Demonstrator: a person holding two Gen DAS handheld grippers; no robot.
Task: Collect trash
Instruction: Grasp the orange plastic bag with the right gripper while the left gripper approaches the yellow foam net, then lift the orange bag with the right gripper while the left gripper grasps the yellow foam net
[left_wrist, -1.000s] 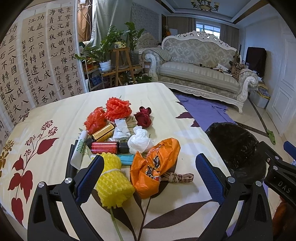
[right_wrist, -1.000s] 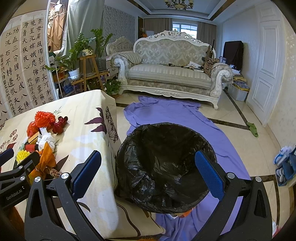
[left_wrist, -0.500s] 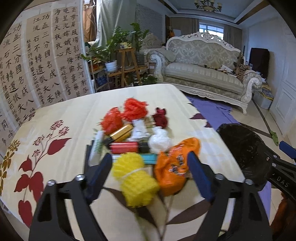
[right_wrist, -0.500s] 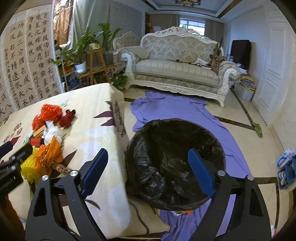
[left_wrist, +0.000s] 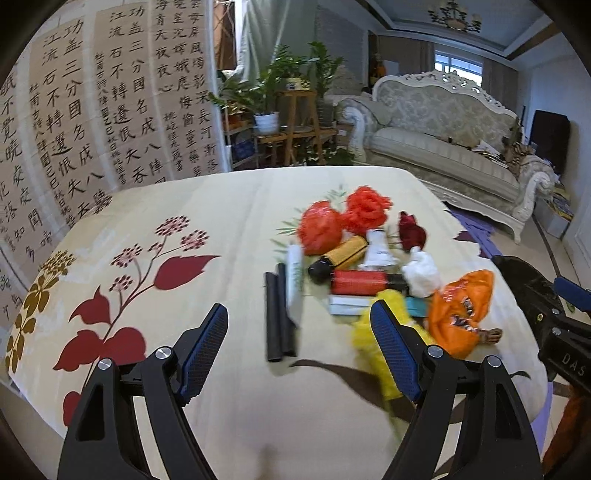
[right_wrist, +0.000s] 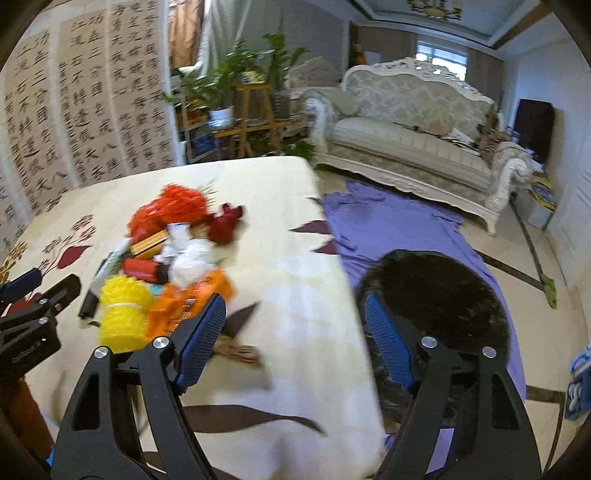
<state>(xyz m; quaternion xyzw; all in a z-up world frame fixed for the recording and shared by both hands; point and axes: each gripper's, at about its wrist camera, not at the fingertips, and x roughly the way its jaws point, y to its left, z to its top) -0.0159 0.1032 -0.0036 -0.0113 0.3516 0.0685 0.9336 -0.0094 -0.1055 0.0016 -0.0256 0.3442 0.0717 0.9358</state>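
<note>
A heap of trash lies on the cream flowered tablecloth: a yellow foam net, an orange wrapper, red foam nets, a white crumpled bag, a red can, a gold tube and black tubes. My left gripper is open and empty, just short of the black tubes. My right gripper is open and empty above the table's right edge. A bin lined with a black bag stands on the floor beside the table.
A purple cloth lies on the floor under the bin. A white sofa stands at the back right. Plants on wooden stands and a calligraphy screen stand behind the table.
Both grippers have swung to the left. The trash heap now lies right of centre in the left wrist view, and the right wrist view now takes in the table. Both stay open.
</note>
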